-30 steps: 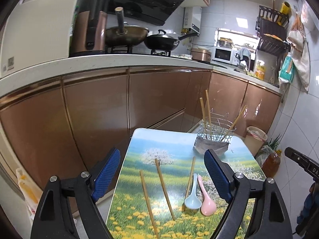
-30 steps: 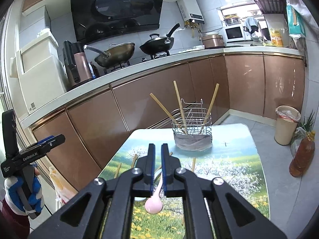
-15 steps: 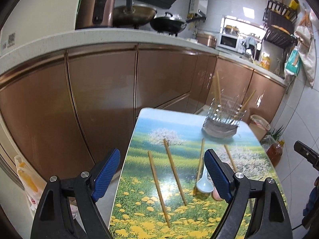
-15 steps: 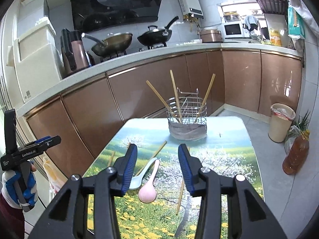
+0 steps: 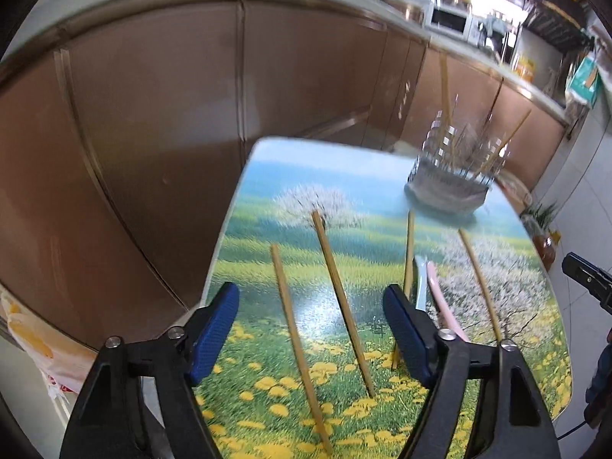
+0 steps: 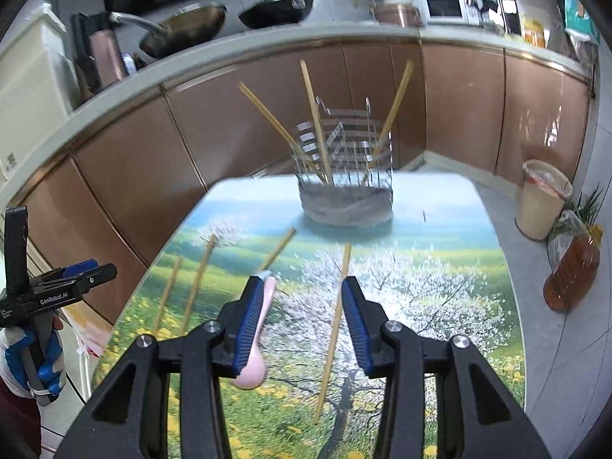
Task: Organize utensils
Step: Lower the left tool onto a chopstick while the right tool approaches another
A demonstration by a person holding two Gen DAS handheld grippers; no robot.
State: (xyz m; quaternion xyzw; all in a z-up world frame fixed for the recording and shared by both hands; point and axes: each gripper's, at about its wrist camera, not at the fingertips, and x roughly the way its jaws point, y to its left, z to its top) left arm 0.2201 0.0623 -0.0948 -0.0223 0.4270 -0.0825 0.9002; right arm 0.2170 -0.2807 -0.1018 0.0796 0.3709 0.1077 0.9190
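Several wooden chopsticks lie on the landscape-print table [image 5: 267, 176]. Two of them, one chopstick [image 5: 296, 340] and another [image 5: 340, 294], lie under my left gripper [image 5: 310, 292], whose jaws are closing with nothing pressed between the pads. A blue spoon [image 5: 420, 287] and a pink spoon [image 5: 440, 298] lie just right of it. My right gripper [image 6: 303, 285] is open low over the table, with a chopstick [image 6: 333, 329] below the gap and the pink spoon [image 6: 252, 373] at its left finger. The wire basket [image 6: 346, 176] at the far end holds three upright chopsticks.
Brown cabinets [image 6: 459, 107] run behind the table under a counter with pans [image 6: 183, 30]. A bin [image 6: 543, 199] and an oil bottle [image 6: 572, 275] stand on the floor to the right. A gloved hand [image 6: 34, 359] holds the left gripper at the table's left edge.
Both grippers have dropped and tilted down toward the table. The right jaws went from shut to open. The left jaws have narrowed a little.
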